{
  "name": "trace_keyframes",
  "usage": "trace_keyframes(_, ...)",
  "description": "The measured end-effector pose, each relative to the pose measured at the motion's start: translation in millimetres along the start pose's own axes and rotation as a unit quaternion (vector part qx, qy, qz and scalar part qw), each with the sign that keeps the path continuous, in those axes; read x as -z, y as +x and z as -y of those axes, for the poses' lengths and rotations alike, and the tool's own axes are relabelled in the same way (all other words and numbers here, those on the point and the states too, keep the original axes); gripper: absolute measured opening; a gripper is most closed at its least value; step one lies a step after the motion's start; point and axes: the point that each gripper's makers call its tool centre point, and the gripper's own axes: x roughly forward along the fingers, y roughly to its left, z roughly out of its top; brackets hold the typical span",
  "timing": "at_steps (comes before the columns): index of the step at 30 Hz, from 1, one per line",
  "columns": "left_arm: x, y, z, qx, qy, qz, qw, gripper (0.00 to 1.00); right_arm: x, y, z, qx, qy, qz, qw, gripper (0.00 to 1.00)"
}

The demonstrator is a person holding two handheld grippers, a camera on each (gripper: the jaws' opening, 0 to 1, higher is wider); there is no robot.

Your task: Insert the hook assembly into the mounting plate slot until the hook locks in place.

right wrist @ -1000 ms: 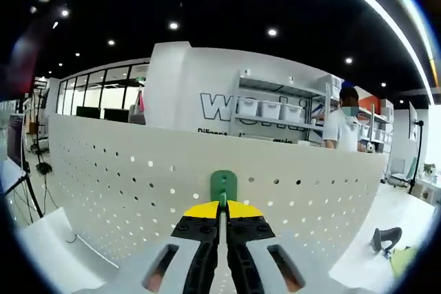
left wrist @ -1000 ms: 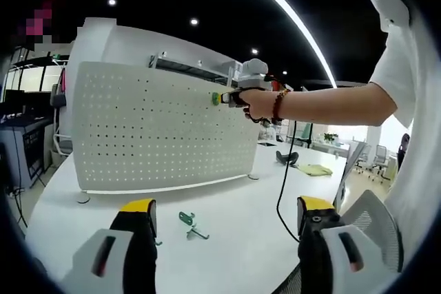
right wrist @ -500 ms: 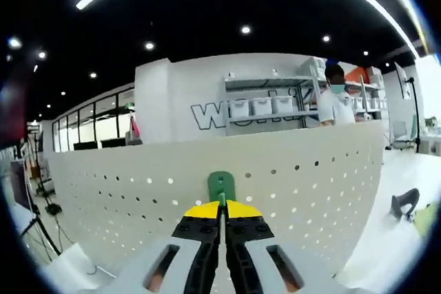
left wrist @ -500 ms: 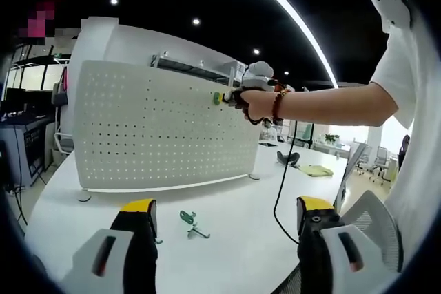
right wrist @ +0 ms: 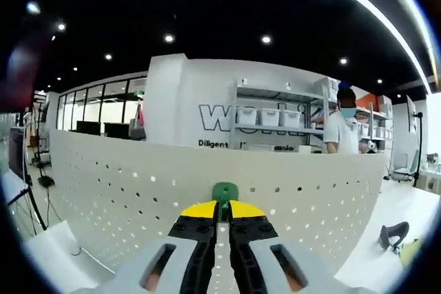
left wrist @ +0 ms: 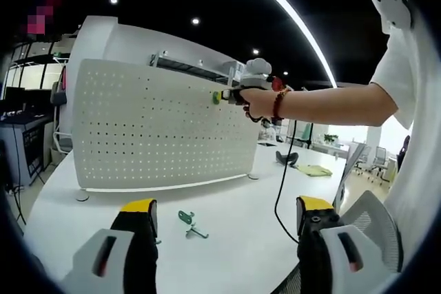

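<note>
A white pegboard mounting plate point(left wrist: 158, 129) stands upright on the white table point(left wrist: 234, 239). In the right gripper view the plate point(right wrist: 138, 191) spans the frame, and my right gripper point(right wrist: 222, 206) is shut on a green hook point(right wrist: 224, 192) pressed against the plate near its top edge. In the left gripper view the right gripper point(left wrist: 231, 96), held by a person's hand, keeps that green hook point(left wrist: 216, 97) at the plate's upper right. A second green hook point(left wrist: 187, 221) lies on the table in front of the plate. My left gripper point(left wrist: 224, 232) hangs open above the table, holding nothing.
A black cable point(left wrist: 281, 184) hangs from the right gripper down to the table. A black object point(left wrist: 287, 158) and a yellow cloth point(left wrist: 314, 169) lie at the far right. A person point(right wrist: 341, 129) stands behind the plate by shelves point(right wrist: 275, 111).
The right gripper's view has tilted and settled back, with the green hook now sitting lower against the plate. The left gripper has barely moved.
</note>
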Motion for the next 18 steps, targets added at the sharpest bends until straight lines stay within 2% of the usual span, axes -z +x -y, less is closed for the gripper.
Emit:
trace_keyframes(2, 0.4, -0.1, 0.3, 0.0, -0.001, -0.001, 1.0, 0.85, 7.0, 2.3, 2.5, 0.005, 0.007, -0.022, 0.9997, 0.03)
trace_keyframes(4, 0.2, -1.0, 0.1, -0.001, -0.001, 0.0, 1.0, 0.84, 9.7, 3.6, 4.0, 0.007, 0.005, -0.028, 0.9996, 0.01)
trace_keyframes(9, 0.5, -2.4, -1.1, -0.004, -0.003, 0.001, 1.0, 0.84, 7.8, 3.1, 4.3, 0.011, 0.01, -0.02, 0.9997, 0.0)
trace_keyframes(11, 0.1, -2.4, -0.9, -0.004, -0.004, 0.001, 1.0, 0.84, 7.7, 1.9, 5.1, 0.014, 0.042, -0.013, 0.999, 0.0)
trace_keyframes(13, -0.5, -2.3, -0.7, -0.004, -0.004, 0.003, 1.0, 0.84, 6.7, 2.1, 3.9, 0.006, 0.046, 0.0, 0.9989, 0.0)
trace_keyframes(15, -0.8, -2.4, -0.8, -0.005, -0.003, 0.003, 1.0, 0.84, 7.0, 0.8, 6.4, 0.002, 0.123, 0.024, 0.9921, 0.0)
trace_keyframes(16, -1.0, -2.6, -1.2, -0.006, -0.003, 0.003, 1.0, 0.84, 7.8, -0.6, 9.5, 0.008, 0.106, 0.022, 0.994, 0.0)
trace_keyframes(17, -1.1, -2.7, -1.3, -0.006, -0.004, 0.003, 1.0, 0.84, -2.3, -1.2, 9.7, 0.008, 0.08, 0.049, 0.9956, 0.0)
trace_keyframes(18, -1.2, -2.9, -1.6, -0.006, -0.005, 0.004, 1.0, 0.84, 2.7, -2.0, 5.9, 0.002, 0.085, 0.033, 0.9958, 0.0)
